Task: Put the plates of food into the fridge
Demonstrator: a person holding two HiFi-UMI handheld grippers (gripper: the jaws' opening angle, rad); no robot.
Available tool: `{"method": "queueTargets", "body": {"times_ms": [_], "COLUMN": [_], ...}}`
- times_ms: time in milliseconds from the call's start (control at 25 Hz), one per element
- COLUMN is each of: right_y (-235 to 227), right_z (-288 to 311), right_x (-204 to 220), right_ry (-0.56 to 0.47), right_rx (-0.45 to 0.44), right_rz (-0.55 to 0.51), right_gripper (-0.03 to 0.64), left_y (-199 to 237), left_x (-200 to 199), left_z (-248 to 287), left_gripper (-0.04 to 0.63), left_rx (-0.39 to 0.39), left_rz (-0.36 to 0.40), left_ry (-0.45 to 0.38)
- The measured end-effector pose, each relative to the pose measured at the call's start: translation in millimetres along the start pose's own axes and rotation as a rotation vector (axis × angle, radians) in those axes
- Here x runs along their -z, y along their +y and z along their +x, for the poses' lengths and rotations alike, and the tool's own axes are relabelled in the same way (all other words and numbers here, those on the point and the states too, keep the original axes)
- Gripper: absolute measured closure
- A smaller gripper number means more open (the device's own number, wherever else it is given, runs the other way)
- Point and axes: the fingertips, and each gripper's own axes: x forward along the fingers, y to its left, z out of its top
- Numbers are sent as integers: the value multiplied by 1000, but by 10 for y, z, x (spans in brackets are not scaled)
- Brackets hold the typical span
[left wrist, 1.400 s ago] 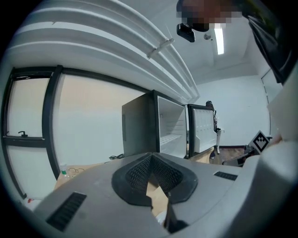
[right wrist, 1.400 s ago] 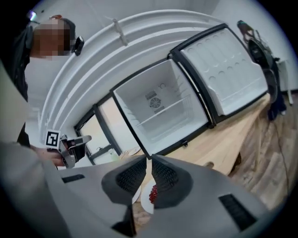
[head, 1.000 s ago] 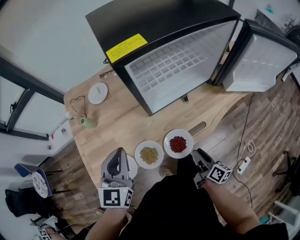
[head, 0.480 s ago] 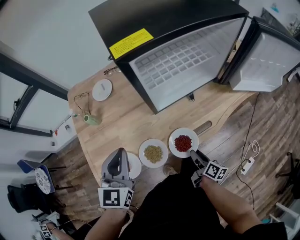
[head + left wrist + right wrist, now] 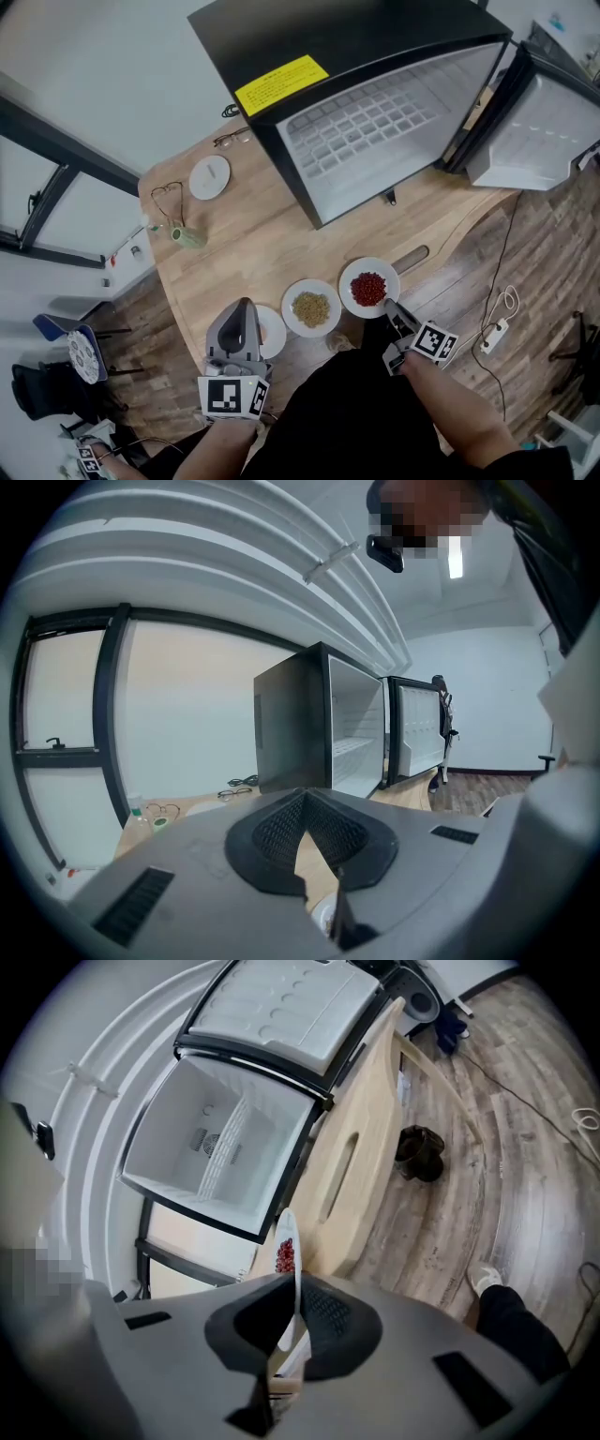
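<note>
The right claw (image 5: 390, 308) had just been closing and now pinched the near rim of the plate of red food (image 5: 351, 279), which sat on the wooden table (image 5: 253, 234) close to its front edge; in the right gripper view the thin white rim of that plate ran edge-on between the two dark pads (image 5: 319, 1312), with the red bits (image 5: 284, 1255) just past them. The plate of tan food (image 5: 292, 299) lay just to its left, the two rims almost touching. Further left, the left claw (image 5: 245, 306) hovered low beside a third white plate (image 5: 276, 332), its pads meeting at the tips and nothing visible between them. The black fridge (image 5: 375, 56) stood at the far side of the table, its door (image 5: 548, 122) swung wide to the right and its pale shelves bare. Two pairs of glasses (image 5: 232, 139) and a round white disc (image 5: 209, 176) lay to the left of the fridge.
</note>
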Motion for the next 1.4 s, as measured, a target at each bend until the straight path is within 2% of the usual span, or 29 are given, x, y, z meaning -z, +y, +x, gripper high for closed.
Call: {"method": "queueTargets", "body": {"times_ms": [160,360,520,680,840,1000,1400], "right_y": [117,186,402,554,773,971,1459], "right_z": [43,25,-27,-52,-31,-49,53], "right_x": [-57,-175,-338,-560,-769,-981,-1567], "right_ry": [-3,-38,-59,-78,-67,-41,-31], "right_rx": [-17,-17,-80,-103,-156,-182,-232], "right_rz": [4,69,52,79,45,0,-20], "right_gripper": [586,586,586,585,586,586,586], "left_y": [-5,31,15,-26,-69,-78,16], "left_x": [-65,-93,-133,-259,-380,-452,-694], "left_z": [20,53,92,203,312,417,486], "left_gripper": [592,591,591,591,591,591,591], "left_rx": [7,11,12,14,8,-14,-100], "left_rz": [5,17,22,19,-1,-20,-49], "left_ry": [-16,-21,-19,-44,-74,-94,-145]}}
